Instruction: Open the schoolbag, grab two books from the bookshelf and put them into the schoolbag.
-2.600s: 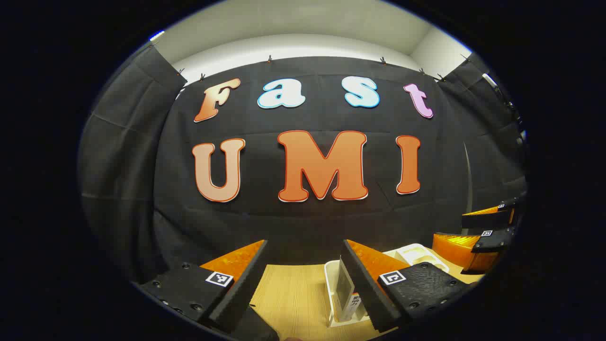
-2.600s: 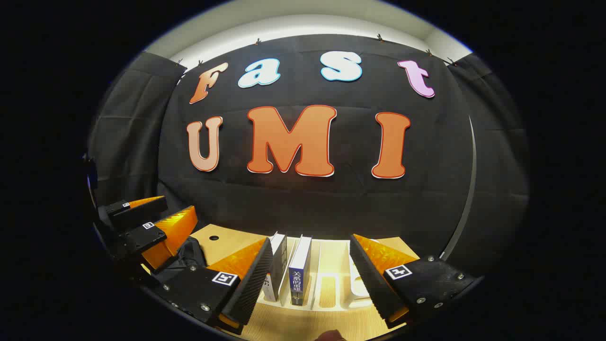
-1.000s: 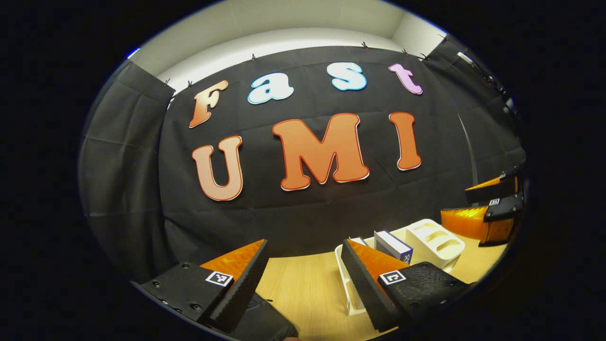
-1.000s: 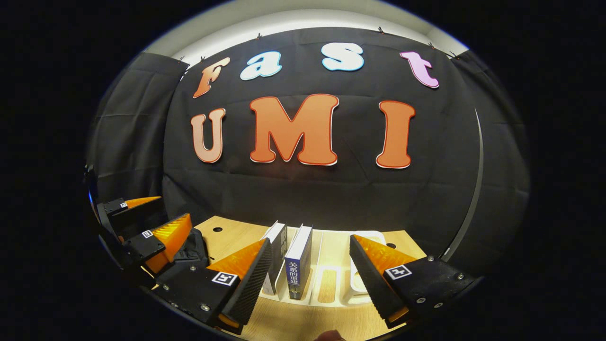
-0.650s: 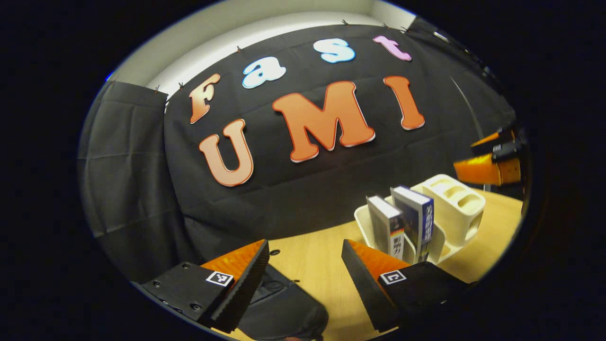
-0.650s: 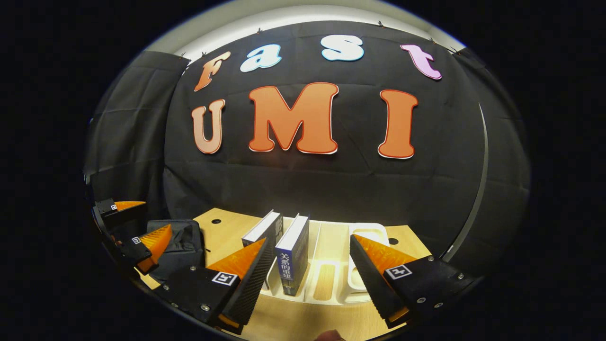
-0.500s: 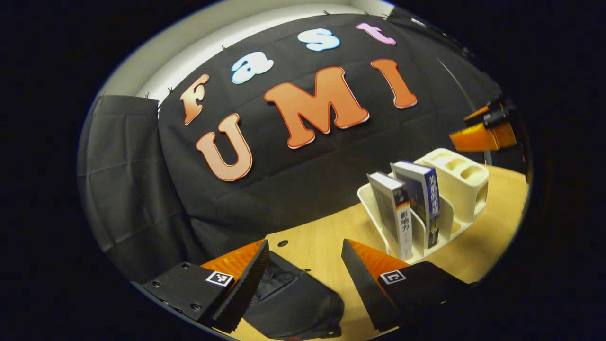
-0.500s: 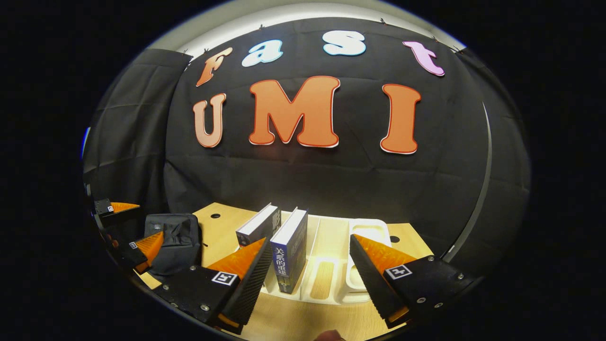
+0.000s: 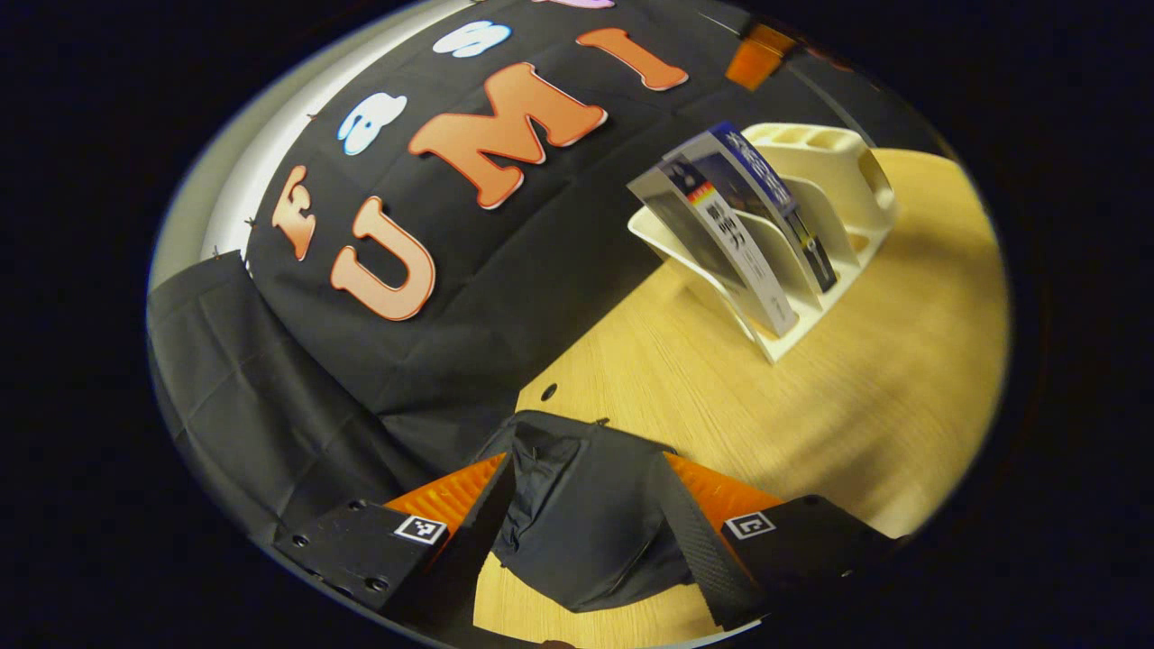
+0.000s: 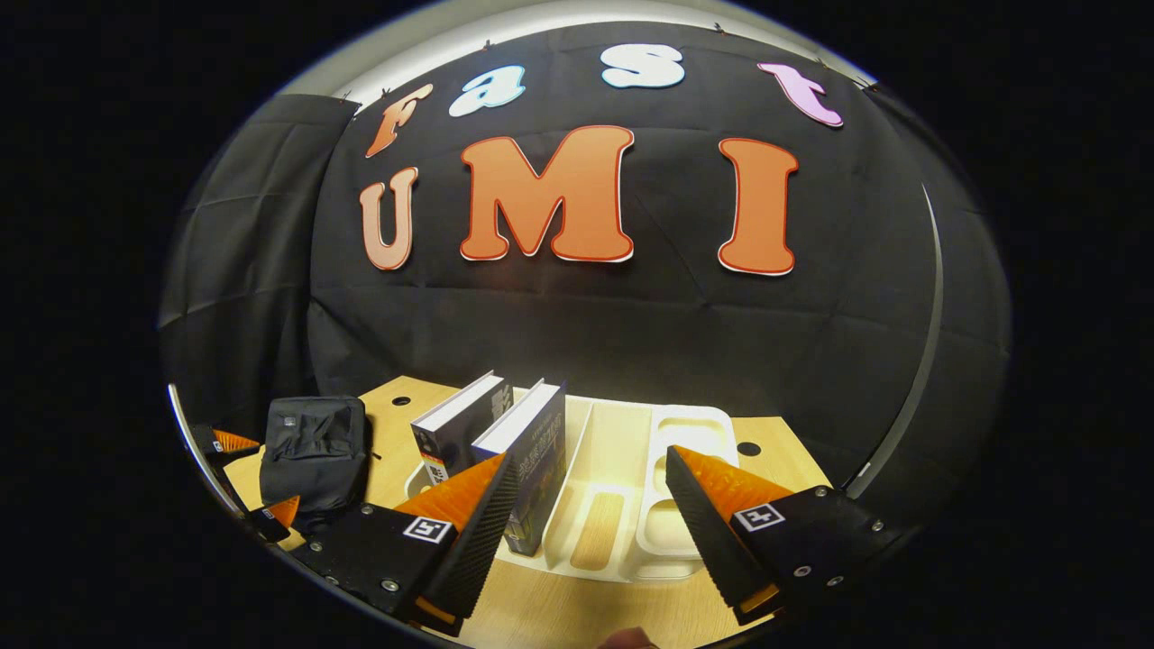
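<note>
While the left gripper (image 9: 581, 514) hangs spread over the black schoolbag (image 9: 586, 514), fingers either side, contact unclear, the bag lies near the counter's (image 9: 811, 397) left edge; two books (image 10: 491, 433) stand in the white bookshelf (image 10: 631, 505) toward the back edge. Right gripper (image 10: 586, 505) apart, empty, before the shelf.

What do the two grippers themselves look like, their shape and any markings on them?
In each view the gripper has two wedge-shaped fingers tapering to points, with ribbed inner faces. The left gripper and right gripper both sit on dark bolted mounting blocks, each block carrying a small square black-and-white tag. No cables or sleeves can be made out.
</note>
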`<state>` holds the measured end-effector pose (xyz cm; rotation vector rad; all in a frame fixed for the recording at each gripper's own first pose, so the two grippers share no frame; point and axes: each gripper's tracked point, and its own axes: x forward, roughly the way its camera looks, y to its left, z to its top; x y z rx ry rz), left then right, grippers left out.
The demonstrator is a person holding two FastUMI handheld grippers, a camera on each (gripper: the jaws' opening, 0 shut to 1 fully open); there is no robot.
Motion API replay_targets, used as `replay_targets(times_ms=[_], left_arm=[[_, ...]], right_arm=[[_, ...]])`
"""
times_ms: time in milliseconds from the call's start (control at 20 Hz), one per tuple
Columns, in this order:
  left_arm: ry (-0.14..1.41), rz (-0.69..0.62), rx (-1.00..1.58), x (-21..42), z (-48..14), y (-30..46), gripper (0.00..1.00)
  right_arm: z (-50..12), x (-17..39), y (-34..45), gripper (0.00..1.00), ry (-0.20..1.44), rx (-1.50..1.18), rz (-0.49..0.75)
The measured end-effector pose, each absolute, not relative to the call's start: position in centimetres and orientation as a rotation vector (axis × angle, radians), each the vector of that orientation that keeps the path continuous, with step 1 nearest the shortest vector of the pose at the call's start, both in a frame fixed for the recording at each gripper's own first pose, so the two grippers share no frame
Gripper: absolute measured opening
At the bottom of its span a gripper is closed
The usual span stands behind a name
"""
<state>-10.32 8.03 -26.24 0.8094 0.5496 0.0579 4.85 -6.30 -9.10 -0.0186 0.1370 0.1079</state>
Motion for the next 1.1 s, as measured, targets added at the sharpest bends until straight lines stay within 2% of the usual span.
replay_targets(times_ms=[400,950,1100], left_arm=[[0.758,0.103,0.914,-13.2,-32.5,12.8,0.97],[0.784,0.120,1.108,-9.5,-34.5,15.1,0.95],[0.812,0.098,1.124,-8.8,-35.1,15.6,0.82]], right_arm=[[-8.9,4.7,-7.5,0.97,0.131,-0.011,0.107],[-8.2,3.9,-8.6,0.97,0.122,-0.014,0.107],[-8.2,3.6,-8.6,0.97,0.126,-0.021,0.110]])
